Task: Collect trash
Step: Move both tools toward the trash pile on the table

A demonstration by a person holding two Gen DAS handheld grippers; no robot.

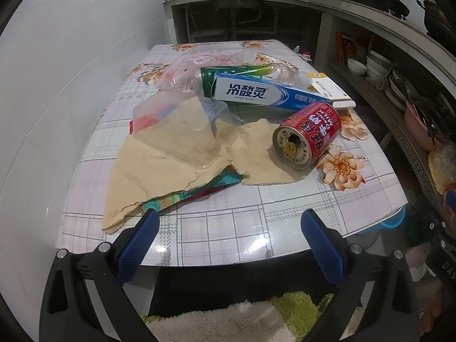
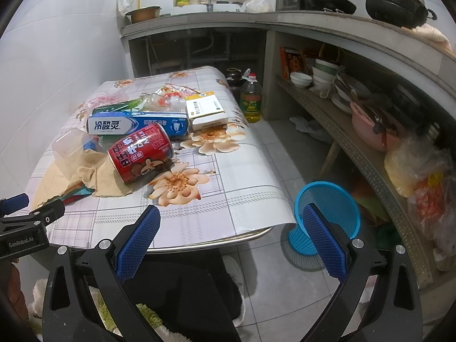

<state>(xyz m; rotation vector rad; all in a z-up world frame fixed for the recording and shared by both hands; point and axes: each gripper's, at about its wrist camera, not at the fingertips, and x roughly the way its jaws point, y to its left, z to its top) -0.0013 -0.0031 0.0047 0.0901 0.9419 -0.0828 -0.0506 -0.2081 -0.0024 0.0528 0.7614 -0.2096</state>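
left gripper (image 1: 229,222): blue-padded fingers spread wide, nothing between them; hovers over the near edge of the table, aimed at the paper, likely staged for a first pick
right gripper (image 2: 232,219): also spread wide and empty; sits off the near-right corner of the table, between table and bin, which suits a carry-and-drop role
table (image 1: 256,208): floral and plaid glossy cloth; all trash is heaped from the middle toward the left and far edges, near strip bare
red drink can (image 1: 309,134): printed metal cylinder lying on its side, opened end toward the left camera; rests on the right tip of the paper, nearest to the right edge; round, so judged likely to roll if nudged
torn tan paper sheet (image 1: 159,165): flat, ragged, reaches the near-left part of the table; lies over a colourful patterned wrapper (image 1: 199,192) whose edge peeks out below
clear plastic clamshell box (image 1: 182,116): sits on top of the paper, toward the left edge; thin wall, judged to crush under a hard squeeze
blue and white toothpaste carton (image 1: 256,92): long box laid across the pile middle, leaning over a green-labelled crushed clear bottle (image 1: 242,72)
white and yellow flat carton (image 2: 206,111): by the far-right edge, touching the toothpaste carton end
pink clear plastic bag (image 1: 185,68): crumpled at the far-left of the heap
blue mesh plastic wastebasket (image 2: 327,208): on the floor just off the near-right corner, tilted, mouth open; presumably the drop target
progress: nothing lifted yet by the look of it
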